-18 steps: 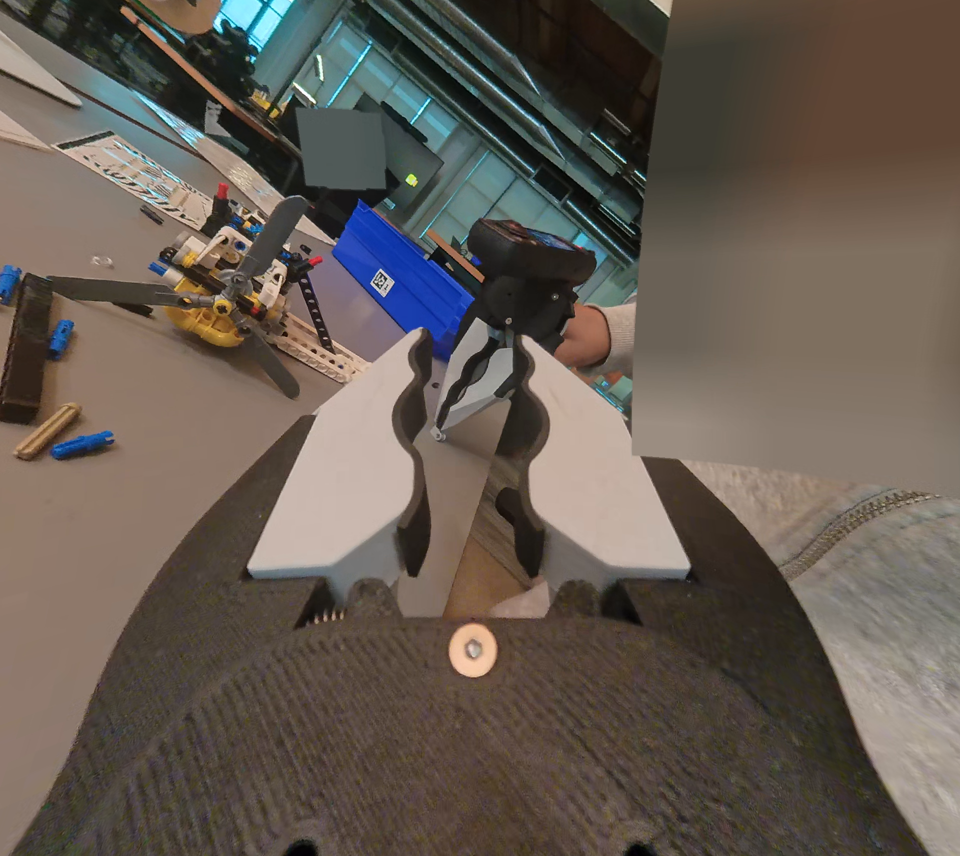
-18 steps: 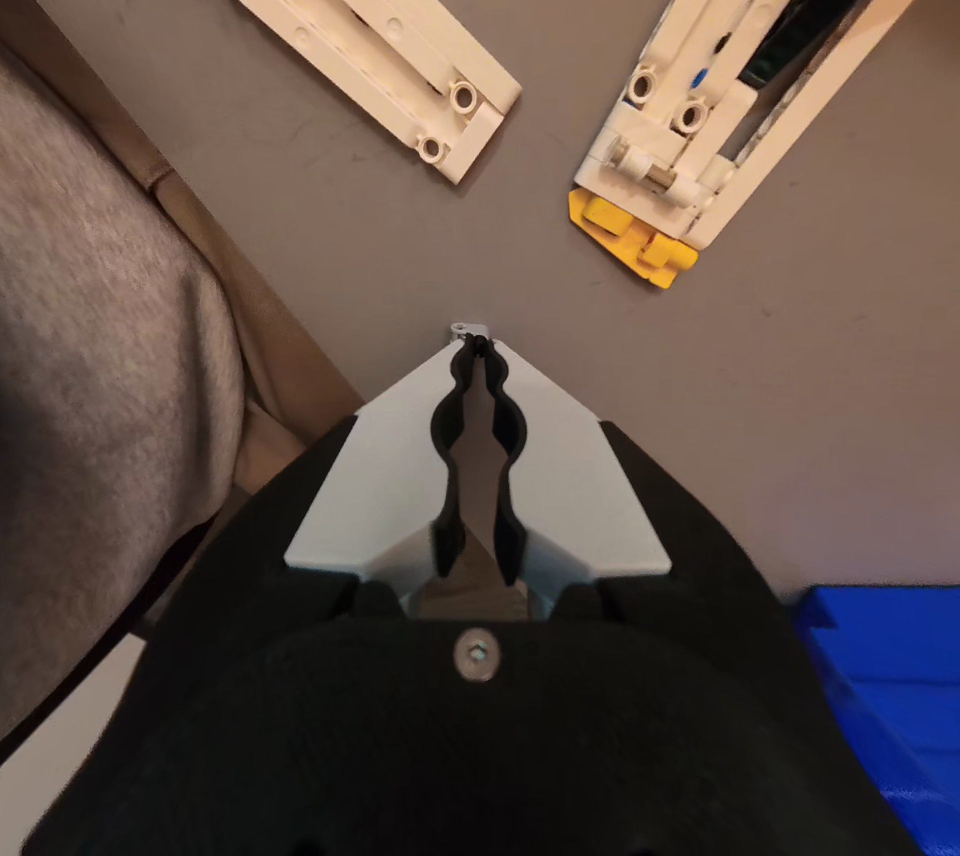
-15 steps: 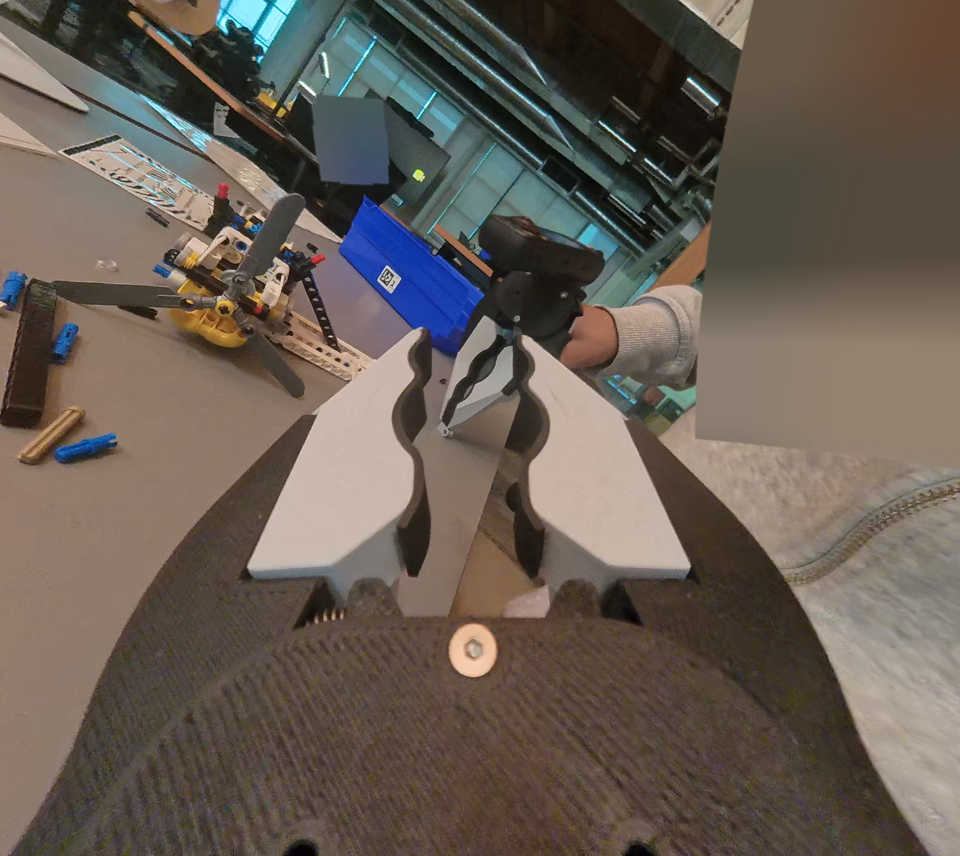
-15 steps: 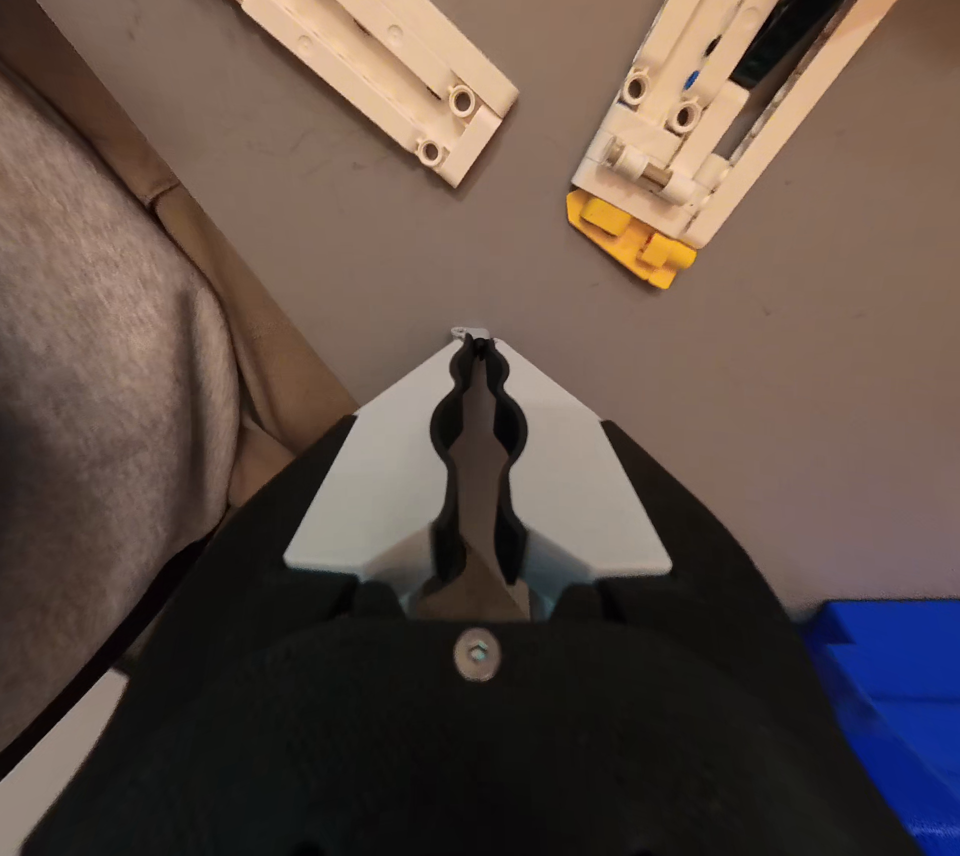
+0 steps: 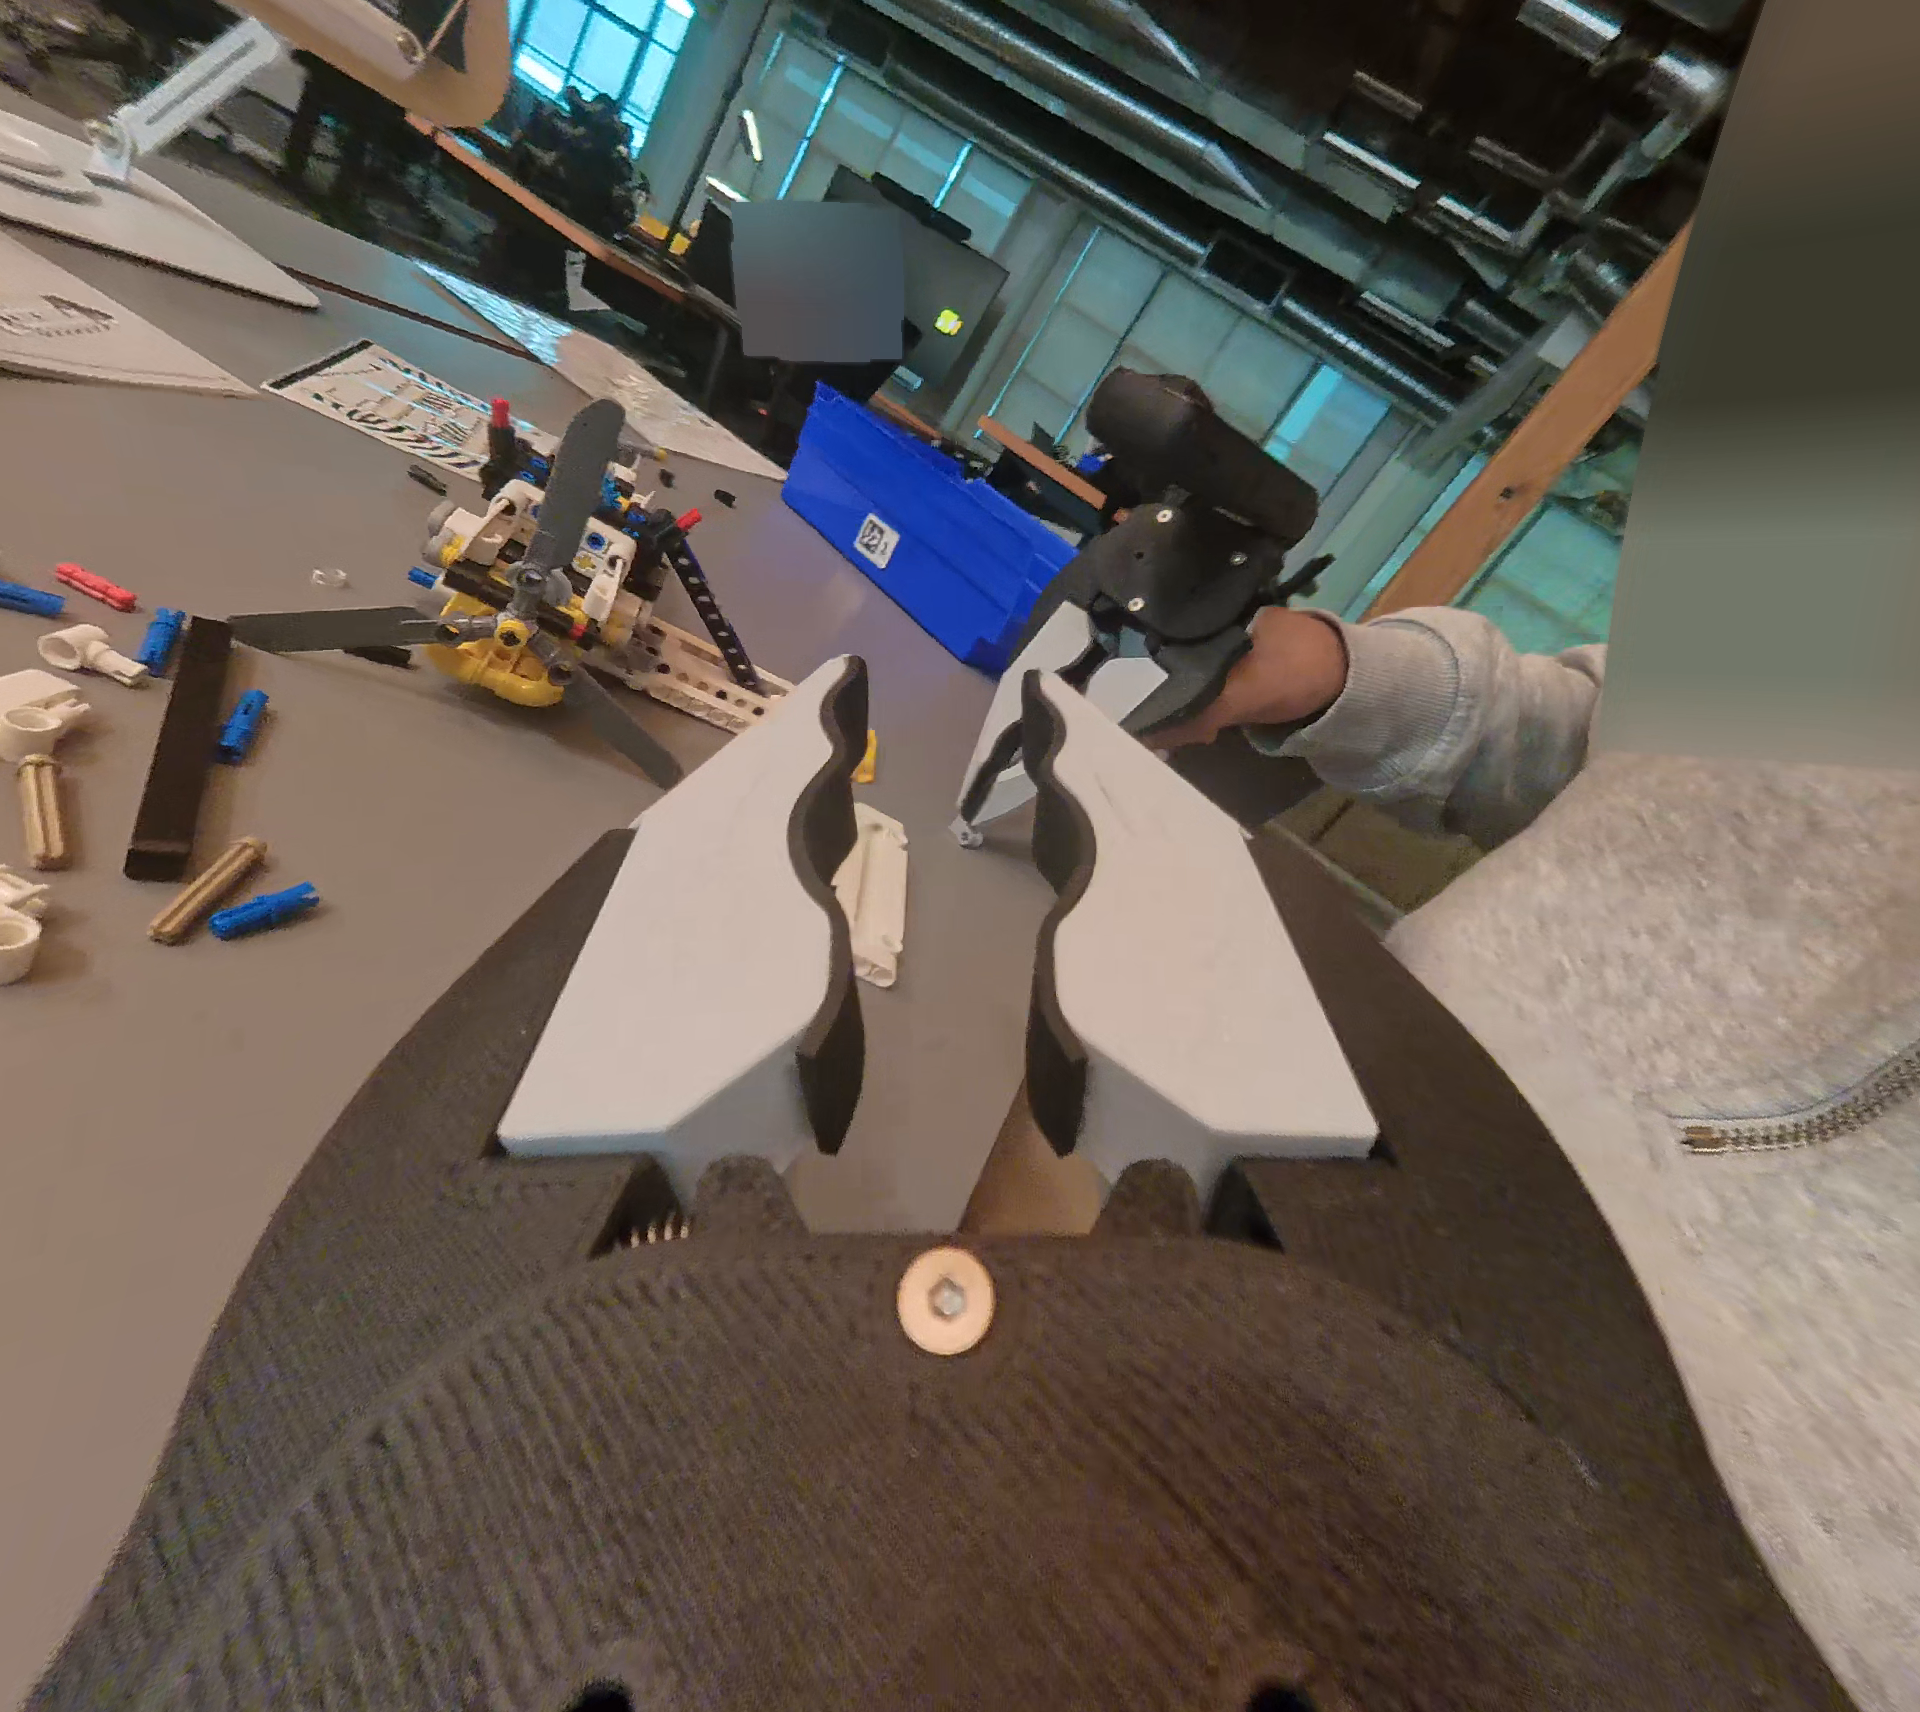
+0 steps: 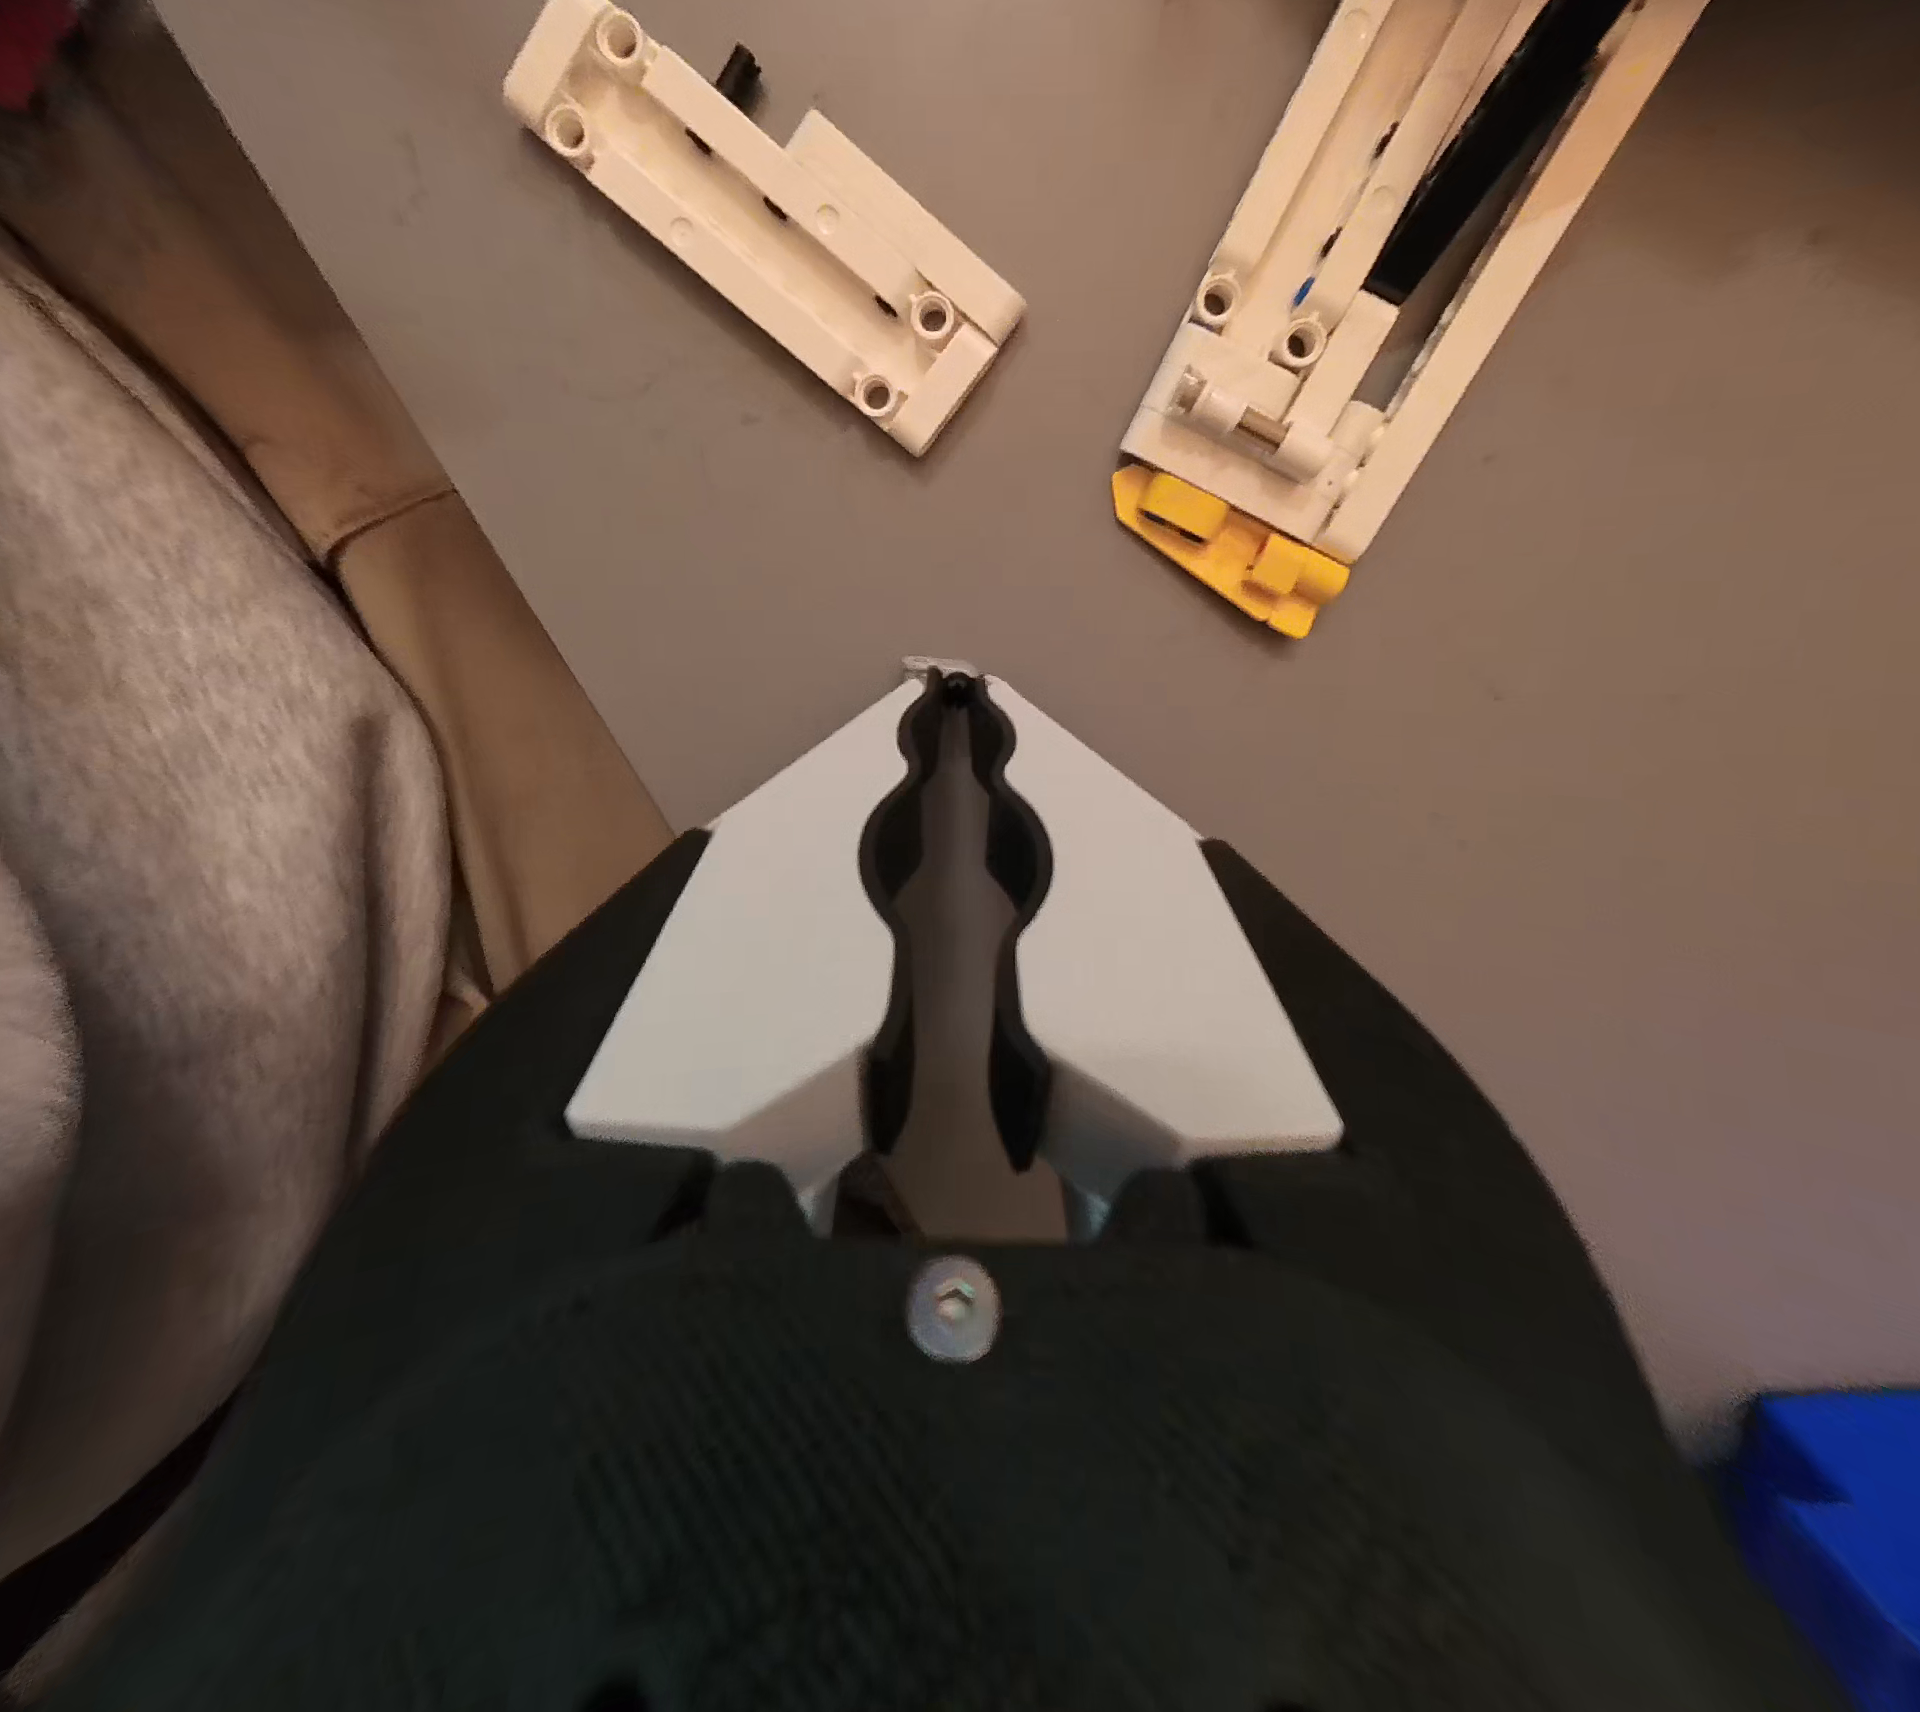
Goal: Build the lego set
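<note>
My left gripper (image 5: 940, 686) is open and empty above the grey table (image 5: 312, 1091). A white panel (image 5: 878, 893) lies on the table between its fingers. My right gripper (image 6: 951, 686) is shut on a small pale grey piece (image 6: 930, 663) and points down at the table; it also shows in the left wrist view (image 5: 971, 831), held by a hand. Ahead of it lie the white panel (image 6: 758, 208) and a white beam assembly with a yellow end (image 6: 1226, 540). The plane model with grey propeller (image 5: 540, 602) stands at the left.
A blue bin (image 5: 914, 540) stands behind the model and shows at the lower right of the right wrist view (image 6: 1829, 1537). A black beam (image 5: 177, 748), blue pins (image 5: 260, 909), tan axles (image 5: 208, 873) and white connectors (image 5: 31, 706) lie at the left. A grey garment (image 6: 156, 831) borders the table edge. One gripper's finger ends stand about 20 centimeters off the other's.
The left gripper has shifted, so the white panel and more loose parts now show. In the right wrist view the panel and assembly sit lower, nearer the shut fingertips.
</note>
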{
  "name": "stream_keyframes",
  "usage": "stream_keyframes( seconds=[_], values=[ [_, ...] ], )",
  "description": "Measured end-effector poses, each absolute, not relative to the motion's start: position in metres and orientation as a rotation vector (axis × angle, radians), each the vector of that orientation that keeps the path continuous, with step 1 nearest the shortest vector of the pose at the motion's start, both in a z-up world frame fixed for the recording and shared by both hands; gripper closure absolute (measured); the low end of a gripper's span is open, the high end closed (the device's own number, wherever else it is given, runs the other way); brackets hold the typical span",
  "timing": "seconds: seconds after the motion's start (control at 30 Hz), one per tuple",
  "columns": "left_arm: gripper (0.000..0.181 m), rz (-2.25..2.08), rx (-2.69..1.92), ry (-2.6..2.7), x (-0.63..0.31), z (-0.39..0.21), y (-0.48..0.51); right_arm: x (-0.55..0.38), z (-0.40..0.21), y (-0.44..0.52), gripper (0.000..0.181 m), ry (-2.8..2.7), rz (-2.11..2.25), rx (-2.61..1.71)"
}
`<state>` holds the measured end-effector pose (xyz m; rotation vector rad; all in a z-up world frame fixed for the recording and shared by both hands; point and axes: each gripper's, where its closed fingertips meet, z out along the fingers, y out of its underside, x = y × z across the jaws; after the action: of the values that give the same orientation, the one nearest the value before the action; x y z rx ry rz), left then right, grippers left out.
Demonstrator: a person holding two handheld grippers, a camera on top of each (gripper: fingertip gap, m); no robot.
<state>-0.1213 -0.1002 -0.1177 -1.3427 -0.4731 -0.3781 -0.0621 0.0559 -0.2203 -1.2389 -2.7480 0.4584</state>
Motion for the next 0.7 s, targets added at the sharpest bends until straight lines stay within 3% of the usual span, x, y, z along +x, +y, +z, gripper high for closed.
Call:
stream_keyframes(
  seconds=[0.2,0.33,0.57,0.63,0.7],
  values=[
    [0.153,-0.28,-1.394,-0.511,-0.124,-0.114,-0.094,-0.063,-0.205,0.056,0.177,-2.671,0.663,-1.207],
    [0.181,-0.162,-1.448,-0.506,-0.128,-0.114,-0.093,-0.069,-0.191,0.056,0.175,-2.581,0.778,-1.168],
    [0.181,-0.051,-1.481,-0.429,-0.126,-0.102,-0.082,-0.08,-0.137,0.037,0.169,-2.33,1.264,-1.093],
    [0.181,0.0,-1.455,-0.375,-0.125,-0.096,-0.081,-0.081,-0.117,0.035,0.181,-2.207,1.402,-1.041],
    [0.181,0.095,-1.437,-0.37,-0.129,-0.095,-0.082,-0.082,-0.105,0.036,0.181,-2.088,1.45,-0.993]
  ],
)
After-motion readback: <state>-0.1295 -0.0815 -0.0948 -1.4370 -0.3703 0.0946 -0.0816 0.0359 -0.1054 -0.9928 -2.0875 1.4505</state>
